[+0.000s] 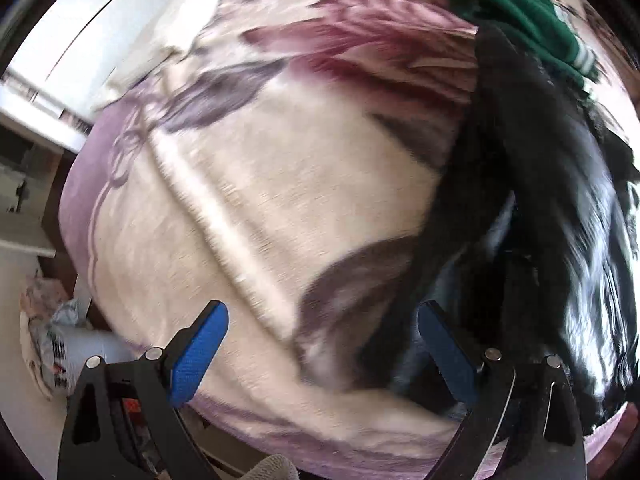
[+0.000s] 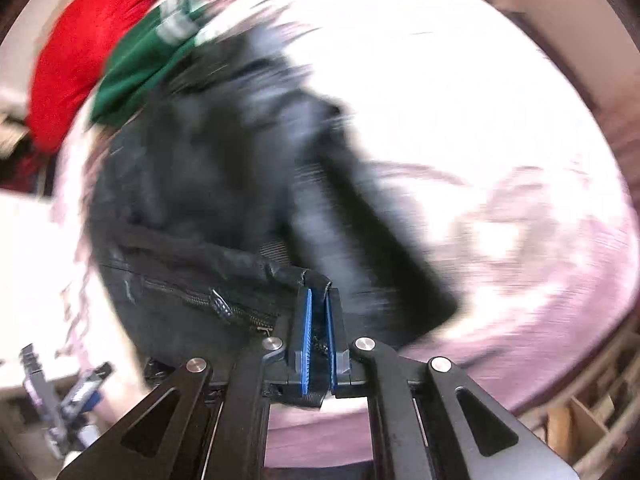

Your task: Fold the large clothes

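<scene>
A black leather jacket (image 2: 192, 208) with a zip lies on a bed under a floral pink and cream blanket (image 2: 500, 220). My right gripper (image 2: 318, 312) is shut on the jacket's edge near the zip. In the left wrist view the jacket (image 1: 532, 208) drapes at the right, blurred by motion. My left gripper (image 1: 322, 344) is open and empty above the blanket (image 1: 280, 184), its right finger close to the jacket's edge.
A green garment with white stripes (image 1: 520, 12) lies beyond the jacket; it shows in the right wrist view (image 2: 136, 76) beside a red garment (image 2: 76, 64). A white pillow (image 1: 184, 12) lies at the far left. Floor and furniture show left of the bed (image 1: 36, 208).
</scene>
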